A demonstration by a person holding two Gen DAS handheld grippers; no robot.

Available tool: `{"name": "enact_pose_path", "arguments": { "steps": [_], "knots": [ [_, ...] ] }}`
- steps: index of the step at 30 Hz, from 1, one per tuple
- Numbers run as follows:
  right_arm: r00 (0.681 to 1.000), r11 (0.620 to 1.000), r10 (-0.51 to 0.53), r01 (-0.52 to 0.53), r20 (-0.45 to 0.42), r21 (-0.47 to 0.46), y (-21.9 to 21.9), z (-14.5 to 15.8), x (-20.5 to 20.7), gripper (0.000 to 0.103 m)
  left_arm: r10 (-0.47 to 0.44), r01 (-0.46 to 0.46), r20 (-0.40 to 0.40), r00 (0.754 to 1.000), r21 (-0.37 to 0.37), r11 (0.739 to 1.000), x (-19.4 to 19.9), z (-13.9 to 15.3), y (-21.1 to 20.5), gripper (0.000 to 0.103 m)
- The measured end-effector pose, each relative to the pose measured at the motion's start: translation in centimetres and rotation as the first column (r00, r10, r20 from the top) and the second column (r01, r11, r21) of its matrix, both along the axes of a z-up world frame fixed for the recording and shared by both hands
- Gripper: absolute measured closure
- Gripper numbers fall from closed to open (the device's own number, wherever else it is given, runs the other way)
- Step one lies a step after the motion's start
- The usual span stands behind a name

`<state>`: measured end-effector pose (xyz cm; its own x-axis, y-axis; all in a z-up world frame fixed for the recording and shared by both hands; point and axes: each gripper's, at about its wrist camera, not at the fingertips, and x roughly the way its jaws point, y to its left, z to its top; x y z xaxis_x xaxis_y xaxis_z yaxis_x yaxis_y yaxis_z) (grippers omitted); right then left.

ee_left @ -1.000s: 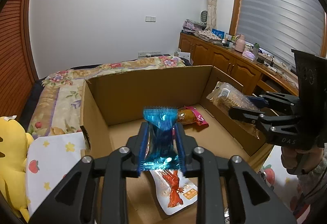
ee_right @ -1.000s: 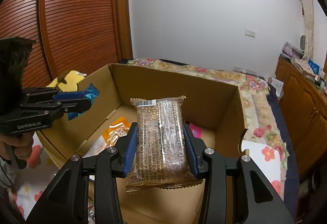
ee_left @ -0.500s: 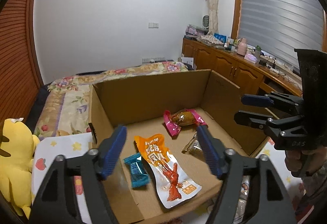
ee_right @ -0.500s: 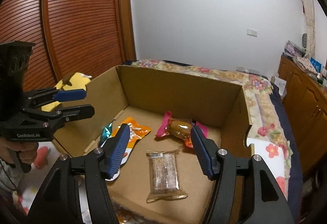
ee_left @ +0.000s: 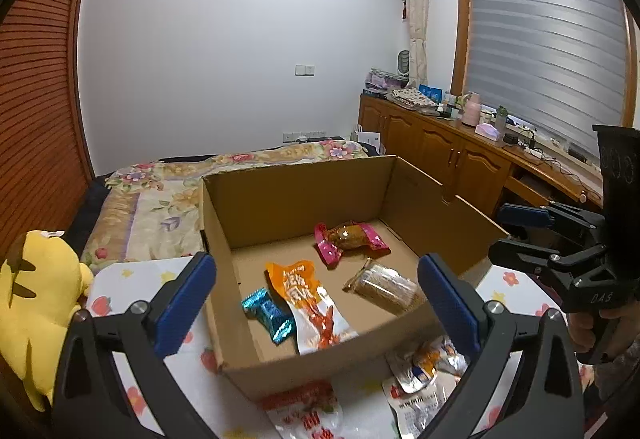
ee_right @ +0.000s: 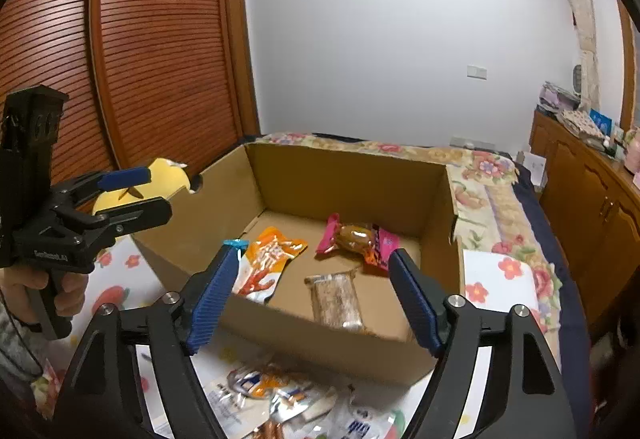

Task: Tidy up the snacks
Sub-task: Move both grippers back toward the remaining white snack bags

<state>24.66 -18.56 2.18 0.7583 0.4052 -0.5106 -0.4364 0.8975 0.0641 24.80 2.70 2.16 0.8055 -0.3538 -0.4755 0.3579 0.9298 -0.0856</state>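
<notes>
left gripper (ee_left: pixel 316 303): jaws wide apart and opening, nothing between the pads. a second ago they were clamped on the blue candy.
right gripper (ee_right: pixel 312 297): jaws apart and opening, empty. a second ago they pinched the brown biscuit pack upright.
blue candy (ee_left: pixel 269 314): now lying on the box floor at the near left, just beside the orange pouch.
biscuit pack (ee_right: pixel 336 301): now flat on the box floor at the near right, just in front of the pink packet.
orange pouch (ee_left: pixel 306 301): on the box floor between candy and biscuit pack, same spot as before.
pink packet (ee_left: pixel 350 237): towards the back of the box, unchanged.
cardboard box (ee_left: pixel 296 187): open top, sitting on the bed; four snacks inside.
view change: both cameras sit further back from the box than a second ago; near wall and the snacks outside it now show.
loose snacks (ee_right: pixel 280 403): heap of silver and white packs on the patterned sheet just outside the near wall of the box.
hands: a hand (ee_right: pixel 60 291) grips the left gripper's handle at the left of the right wrist view.
plush toy (ee_left: pixel 38 303): yellow, on the bed left of the box.
</notes>
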Motion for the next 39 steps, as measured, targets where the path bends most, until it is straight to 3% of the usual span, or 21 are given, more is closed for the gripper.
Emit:
{"name": "enact_pose_path", "arguments": {
  "steps": [18, 28, 39],
  "knots": [
    [0.998, 1.000, -0.003, 0.004, -0.062, 0.027, 1.0, -3.0, -6.2, 0.022, 0.022, -0.021, -0.035, 0.999, 0.036, 0.999, -7.4, -3.9, 0.7, 0.002],
    [0.995, 0.999, 0.005, 0.000, -0.102, 0.048, 1.3, -4.6, -8.1, 0.022, 0.040, -0.039, -0.090, 0.995, 0.014, 0.999, -8.7, -6.2, 1.7, 0.002],
    [0.978, 0.998, 0.060, -0.052, -0.199, 0.045, 3.4, -8.8, -8.6, 0.022, 0.060, -0.060, -0.174, 0.983, 0.007, 0.998, -8.2, -10.4, 2.6, 0.003]
  ]
}}
